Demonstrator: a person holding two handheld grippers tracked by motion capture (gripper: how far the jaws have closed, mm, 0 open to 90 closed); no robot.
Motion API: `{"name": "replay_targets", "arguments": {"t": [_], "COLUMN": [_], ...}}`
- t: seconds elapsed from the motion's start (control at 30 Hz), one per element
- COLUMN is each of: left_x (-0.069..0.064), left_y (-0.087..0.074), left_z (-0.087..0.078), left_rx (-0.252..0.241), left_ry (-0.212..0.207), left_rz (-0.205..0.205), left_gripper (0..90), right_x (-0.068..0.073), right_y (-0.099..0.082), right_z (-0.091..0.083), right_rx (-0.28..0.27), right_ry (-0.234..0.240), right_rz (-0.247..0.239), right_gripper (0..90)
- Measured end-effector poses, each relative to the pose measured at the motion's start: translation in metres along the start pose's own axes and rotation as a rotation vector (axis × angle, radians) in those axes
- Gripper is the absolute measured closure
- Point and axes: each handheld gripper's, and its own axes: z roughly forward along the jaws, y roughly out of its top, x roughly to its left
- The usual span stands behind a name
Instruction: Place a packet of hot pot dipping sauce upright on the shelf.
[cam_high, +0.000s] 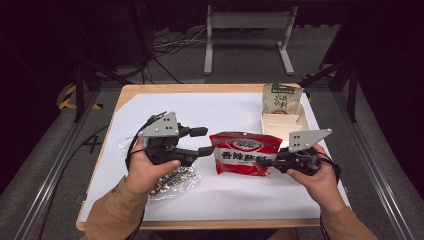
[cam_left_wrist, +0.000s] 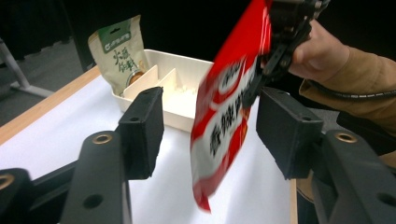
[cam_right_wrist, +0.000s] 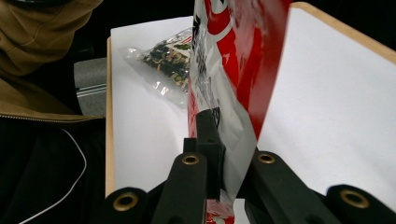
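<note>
A red snack bag (cam_high: 244, 152) with white lettering hangs above the middle of the white table cover. My right gripper (cam_high: 263, 162) is shut on its right edge, and the right gripper view shows the bag (cam_right_wrist: 233, 70) pinched between the jaws. My left gripper (cam_high: 202, 141) stands open just left of the bag. In the left gripper view the red bag (cam_left_wrist: 224, 121) hangs between the two black pads (cam_left_wrist: 142, 133) without touching either.
A cream divided tray (cam_high: 281, 122) sits at the back right with a green-and-tan pouch (cam_high: 281, 98) standing in it. A clear packet of dark mixed bits (cam_high: 175, 181) lies under the left hand. The table's wooden edge (cam_high: 200, 224) runs along the front.
</note>
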Motion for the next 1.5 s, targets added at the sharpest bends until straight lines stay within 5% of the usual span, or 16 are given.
{"name": "replay_targets", "arguments": {"t": [0.83, 1.5], "left_x": [0.02, 0.029], "left_y": [-0.018, -0.029], "left_z": [-0.029, -0.046], "left_rx": [0.009, 0.043], "left_ry": [0.099, 0.182], "left_rz": [-0.064, -0.123], "left_gripper": [37.7, 35.0], "right_x": [-0.064, -0.117], "right_y": [0.038, 0.03], "right_z": [-0.064, -0.084], "right_rx": [-0.012, -0.013], "right_ry": [-0.156, -0.245], "right_rz": [0.037, 0.079], "right_gripper": [87.2, 87.2]}}
